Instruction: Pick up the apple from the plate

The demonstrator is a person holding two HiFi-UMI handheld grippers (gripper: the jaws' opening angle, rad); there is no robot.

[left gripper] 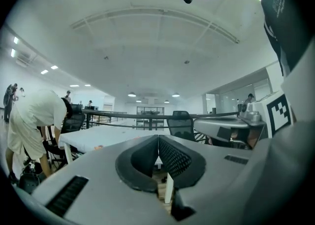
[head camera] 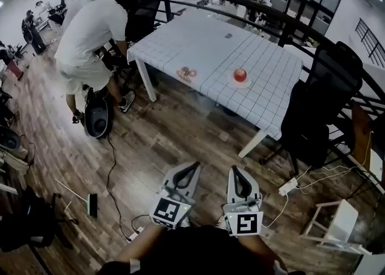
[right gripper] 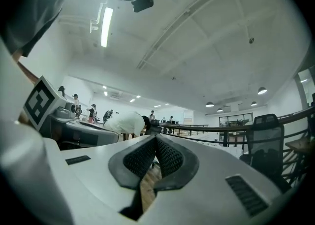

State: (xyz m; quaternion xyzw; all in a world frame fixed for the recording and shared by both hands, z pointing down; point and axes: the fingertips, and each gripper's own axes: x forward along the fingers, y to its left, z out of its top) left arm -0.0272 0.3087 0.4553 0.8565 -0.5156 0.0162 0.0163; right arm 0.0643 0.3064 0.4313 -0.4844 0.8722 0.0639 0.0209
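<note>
Gridded table [head camera: 204, 45] with apple [head camera: 240, 75] on plate [head camera: 242, 85]; left gripper [head camera: 191, 166] and right gripper [head camera: 235, 170] clenched empty; apple probably firm, smooth: grasp across its middle.

A person [head camera: 90, 33] in a white shirt bends low beside a white gridded table [head camera: 210, 51], a black chair [head camera: 319, 102] at its other end.
</note>
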